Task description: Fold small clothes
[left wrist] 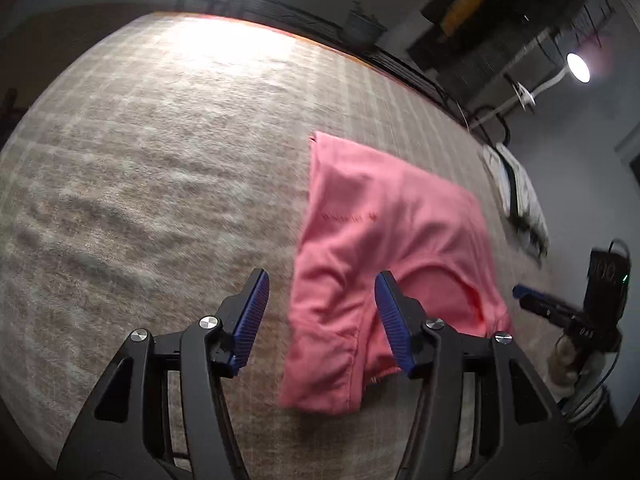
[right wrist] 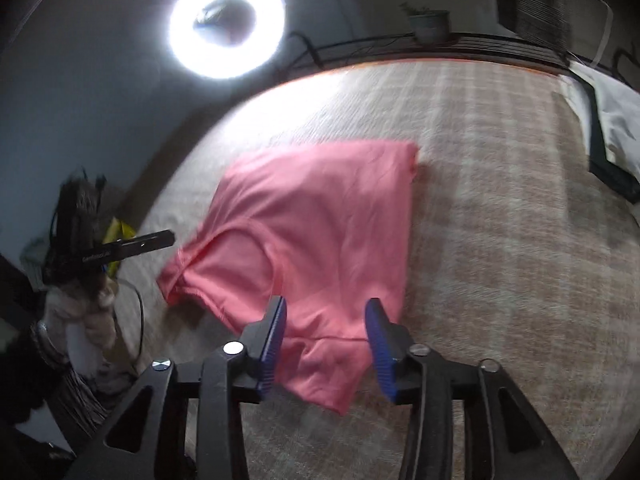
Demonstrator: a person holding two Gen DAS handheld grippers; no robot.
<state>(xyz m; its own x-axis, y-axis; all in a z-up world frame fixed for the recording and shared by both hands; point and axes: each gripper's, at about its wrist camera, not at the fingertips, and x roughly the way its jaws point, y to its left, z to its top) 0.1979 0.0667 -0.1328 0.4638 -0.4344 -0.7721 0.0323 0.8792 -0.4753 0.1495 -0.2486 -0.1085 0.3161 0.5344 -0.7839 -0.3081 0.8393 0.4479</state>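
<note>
A small pink shirt lies partly folded on the beige checked blanket. My left gripper hovers open over the shirt's near edge, blue pads apart, and the cloth below is not pinched. In the right wrist view the same pink shirt lies flat with a sleeve toward the left. My right gripper is open above the shirt's near corner and grips nothing. Each gripper shows in the other's view: the right one at the far right, the left one at the far left, held by a hand.
A bright ring light stands beyond the blanket's far edge, with a potted plant beside it. White and black cloth items lie at the blanket's right edge. Cables and a yellow object sit off the left side.
</note>
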